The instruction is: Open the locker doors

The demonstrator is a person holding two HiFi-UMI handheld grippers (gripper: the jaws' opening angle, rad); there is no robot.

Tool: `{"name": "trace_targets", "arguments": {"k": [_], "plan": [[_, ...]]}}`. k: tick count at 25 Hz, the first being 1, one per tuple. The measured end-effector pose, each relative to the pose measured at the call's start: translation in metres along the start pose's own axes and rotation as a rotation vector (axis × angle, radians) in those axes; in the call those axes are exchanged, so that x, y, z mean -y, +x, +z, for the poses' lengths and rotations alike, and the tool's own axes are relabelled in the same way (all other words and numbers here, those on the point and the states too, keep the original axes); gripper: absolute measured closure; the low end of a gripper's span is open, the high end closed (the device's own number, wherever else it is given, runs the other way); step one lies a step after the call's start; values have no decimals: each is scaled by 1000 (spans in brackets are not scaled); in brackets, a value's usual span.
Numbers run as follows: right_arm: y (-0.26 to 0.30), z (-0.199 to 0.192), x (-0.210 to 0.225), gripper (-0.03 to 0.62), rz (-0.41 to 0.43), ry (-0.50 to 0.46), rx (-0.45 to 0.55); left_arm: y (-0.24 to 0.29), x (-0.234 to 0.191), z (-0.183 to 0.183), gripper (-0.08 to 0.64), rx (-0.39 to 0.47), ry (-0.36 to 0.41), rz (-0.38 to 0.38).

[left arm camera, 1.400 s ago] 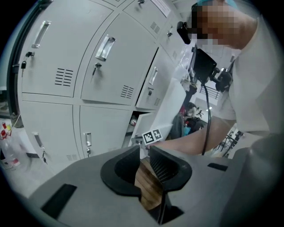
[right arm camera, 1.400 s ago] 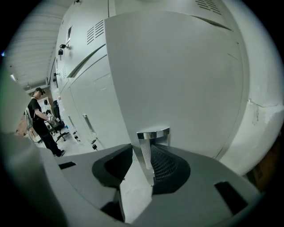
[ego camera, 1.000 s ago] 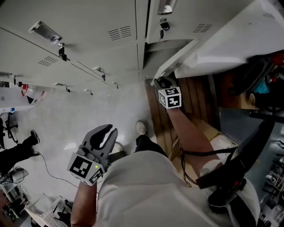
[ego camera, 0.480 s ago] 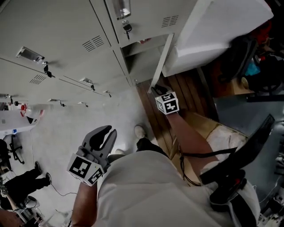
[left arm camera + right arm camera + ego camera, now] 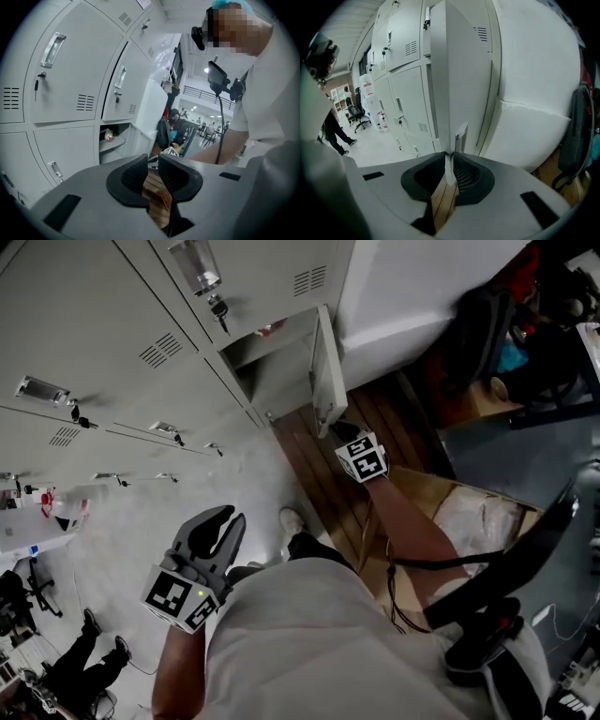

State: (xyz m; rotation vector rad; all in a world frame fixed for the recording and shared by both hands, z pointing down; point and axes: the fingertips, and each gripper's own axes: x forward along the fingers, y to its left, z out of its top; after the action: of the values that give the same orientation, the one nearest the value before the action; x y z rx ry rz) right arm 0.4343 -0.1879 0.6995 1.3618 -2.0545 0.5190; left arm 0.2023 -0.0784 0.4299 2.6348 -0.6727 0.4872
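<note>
Locker door (image 5: 328, 367) ajar, small object (image 5: 108, 135) inside.

The grey two-jaw left gripper (image 5: 153, 158) is empty, jaws slightly apart (brown wooden floor (image 5: 157, 206) shows through). Beyond its left jaw stand pale grey metal lockers (image 5: 70, 79), one compartment (image 5: 115, 143) open.

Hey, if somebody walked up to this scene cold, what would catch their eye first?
First, the one open locker door, swung out from the grey locker bank at the top of the head view, with the right gripper shut on its free edge. Next, the left gripper, held low beside the person's waist, jaws slightly apart and empty. The lockers to the left are all closed.
</note>
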Motion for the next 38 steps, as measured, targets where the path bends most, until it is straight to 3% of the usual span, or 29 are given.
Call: {"name": "trace_targets", "arguments": {"k": [19, 38], "plan": [[-32, -32, 95, 543, -142, 42, -33, 4, -6, 4, 489, -3, 6, -3], [-39, -35, 123, 560, -228, 93, -31, 8, -16, 7, 489, -1, 7, -15]]}}
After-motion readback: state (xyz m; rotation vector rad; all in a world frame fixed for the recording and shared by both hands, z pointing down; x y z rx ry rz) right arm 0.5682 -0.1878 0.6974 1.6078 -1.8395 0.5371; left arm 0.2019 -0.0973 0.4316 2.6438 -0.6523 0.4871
